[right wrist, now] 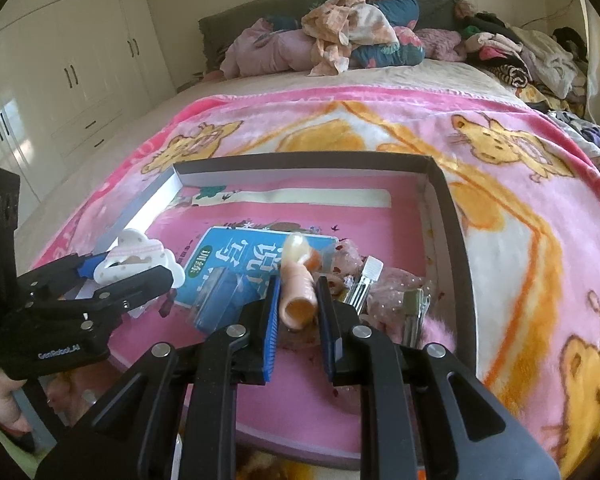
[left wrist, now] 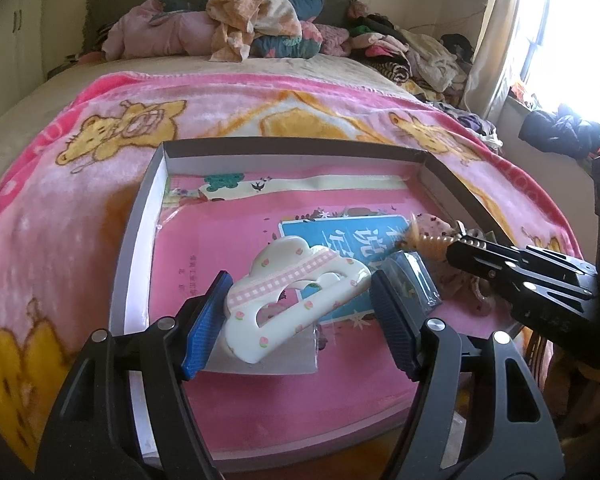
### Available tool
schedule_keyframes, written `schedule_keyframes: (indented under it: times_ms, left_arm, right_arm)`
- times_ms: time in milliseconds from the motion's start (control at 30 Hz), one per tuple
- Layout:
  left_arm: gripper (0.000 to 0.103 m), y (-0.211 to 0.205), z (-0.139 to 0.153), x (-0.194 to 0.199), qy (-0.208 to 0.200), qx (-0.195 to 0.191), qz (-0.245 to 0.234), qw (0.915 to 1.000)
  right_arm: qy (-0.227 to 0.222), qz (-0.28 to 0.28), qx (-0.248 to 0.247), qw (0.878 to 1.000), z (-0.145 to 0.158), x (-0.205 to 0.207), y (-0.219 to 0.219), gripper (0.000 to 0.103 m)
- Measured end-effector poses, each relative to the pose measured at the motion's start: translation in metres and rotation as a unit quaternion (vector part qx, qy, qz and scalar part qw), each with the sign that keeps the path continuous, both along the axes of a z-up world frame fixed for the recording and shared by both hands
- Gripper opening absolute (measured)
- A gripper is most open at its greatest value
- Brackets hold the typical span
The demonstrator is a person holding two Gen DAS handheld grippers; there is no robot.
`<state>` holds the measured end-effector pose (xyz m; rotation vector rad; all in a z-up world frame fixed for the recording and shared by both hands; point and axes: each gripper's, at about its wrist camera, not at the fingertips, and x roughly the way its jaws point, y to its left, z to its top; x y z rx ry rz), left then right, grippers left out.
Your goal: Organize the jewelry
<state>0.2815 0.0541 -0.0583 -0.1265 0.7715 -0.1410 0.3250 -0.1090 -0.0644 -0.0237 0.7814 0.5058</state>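
A shallow grey box (left wrist: 140, 216) lies on the bed, lined with a pink book. My left gripper (left wrist: 300, 312) holds a white cloud-shaped hair claw (left wrist: 296, 300) with pink check trim between its blue pads, just above the book; the claw also shows in the right wrist view (right wrist: 140, 260). My right gripper (right wrist: 298, 320) is shut on a peach ridged hair clip (right wrist: 298, 292), seen from the left wrist view too (left wrist: 424, 242). Beside it lie pink sheer bows with metal clips (right wrist: 380, 288) and a small clear packet (left wrist: 412, 276).
The box's walls (right wrist: 452, 216) stand around the items. A pink bear blanket (left wrist: 80, 200) covers the bed. Piled clothes and pillows (left wrist: 240, 24) lie at the headboard, a wardrobe (right wrist: 60, 80) stands left, and a window (left wrist: 572, 40) is right.
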Motion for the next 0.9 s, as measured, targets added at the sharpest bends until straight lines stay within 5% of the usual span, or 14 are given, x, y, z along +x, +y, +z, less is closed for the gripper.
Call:
schedule_keyframes:
  times_ms: [267,600,900]
  left_arm:
    - [0.063,-0.001,0.001,-0.001,-0.004,0.007,0.004,1.0]
    - [0.087,0.004,0.017,-0.016,-0.028,0.011,0.026,0.9992]
    - [0.091,0.008,0.039,-0.041,-0.059,0.007,0.042,0.9973]
  right_arm:
    - [-0.025,0.004,0.006,1.0,0.011,-0.018,-0.007,0.042]
    - [-0.076,-0.016,0.011,0.997,0.03,-0.042,-0.017,0.08]
    - [-0.106,-0.027,0.02,0.994,0.047,-0.066,-0.03,0.09]
